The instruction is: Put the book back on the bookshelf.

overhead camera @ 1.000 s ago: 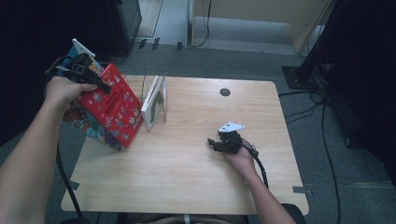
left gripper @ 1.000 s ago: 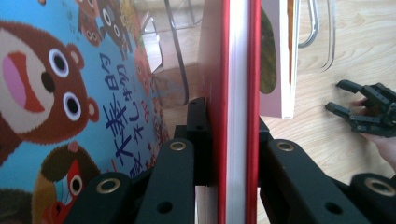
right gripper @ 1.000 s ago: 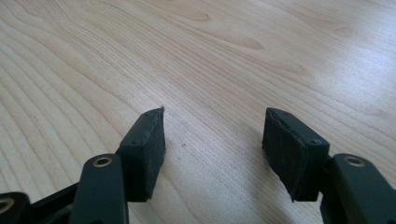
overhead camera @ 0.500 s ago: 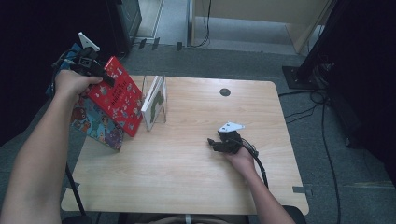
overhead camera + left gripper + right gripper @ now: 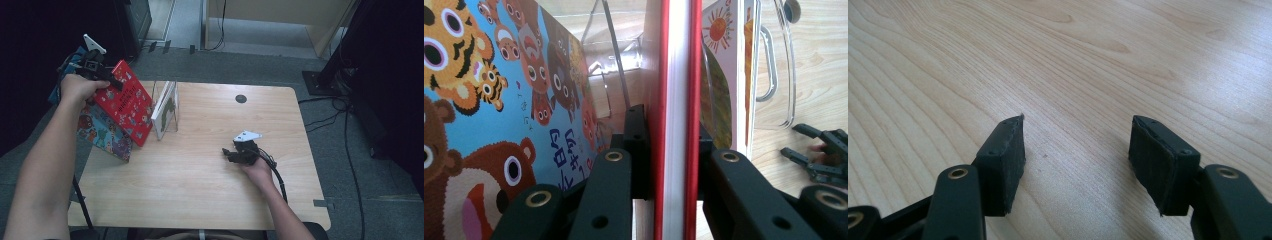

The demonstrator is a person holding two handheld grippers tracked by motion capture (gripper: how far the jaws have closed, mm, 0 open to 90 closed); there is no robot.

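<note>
Since a second ago your left gripper (image 5: 102,79) has carried the red book (image 5: 125,102), pinched, up toward the clear rack (image 5: 167,107); slotting remains, right gripper (image 5: 231,154) spread idle on the table (image 5: 210,200).

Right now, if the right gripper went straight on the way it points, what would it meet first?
Probably nothing soon: the right gripper, jaws open and empty, points low across the bare wooden table. The clear book stand lies roughly that way, though depth is unclear.
</note>
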